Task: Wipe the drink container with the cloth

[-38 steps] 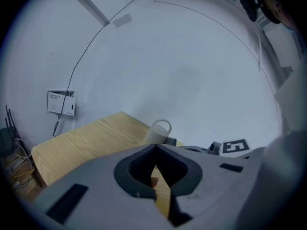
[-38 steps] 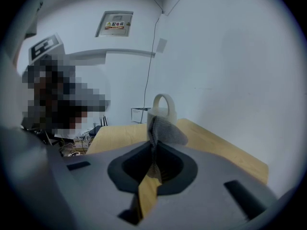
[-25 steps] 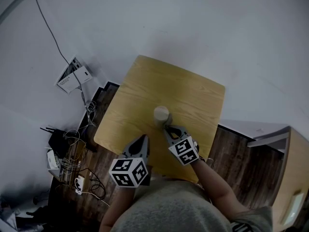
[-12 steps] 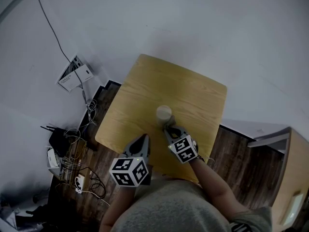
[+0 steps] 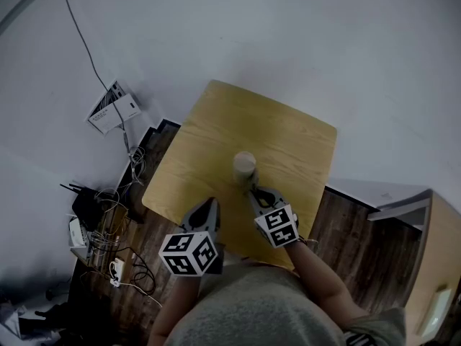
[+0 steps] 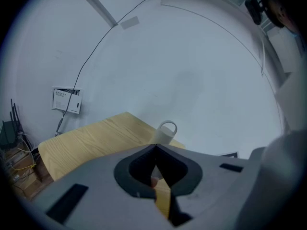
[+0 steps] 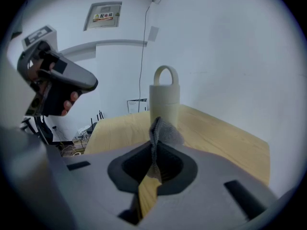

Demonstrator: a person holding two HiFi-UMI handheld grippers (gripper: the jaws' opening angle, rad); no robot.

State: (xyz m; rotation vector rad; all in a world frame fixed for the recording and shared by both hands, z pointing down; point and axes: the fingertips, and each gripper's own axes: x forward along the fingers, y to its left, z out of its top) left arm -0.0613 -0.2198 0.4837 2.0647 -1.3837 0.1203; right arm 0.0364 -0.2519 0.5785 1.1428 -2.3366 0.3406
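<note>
Wall plate (image 7: 103, 14): print too small to read.
Container (image 7: 164, 97): plain cream cylinder with a loop handle on the lid, no label seen. It stands upright near mid table (image 5: 216, 135); contents hidden.
Right gripper (image 7: 154, 152): jaws pinched on the grey cloth (image 7: 163, 131), just near of the container; contact cannot be told.
Left gripper (image 6: 155, 150): jaws together, nothing between, at the table's near edge, left of the right gripper.
</note>
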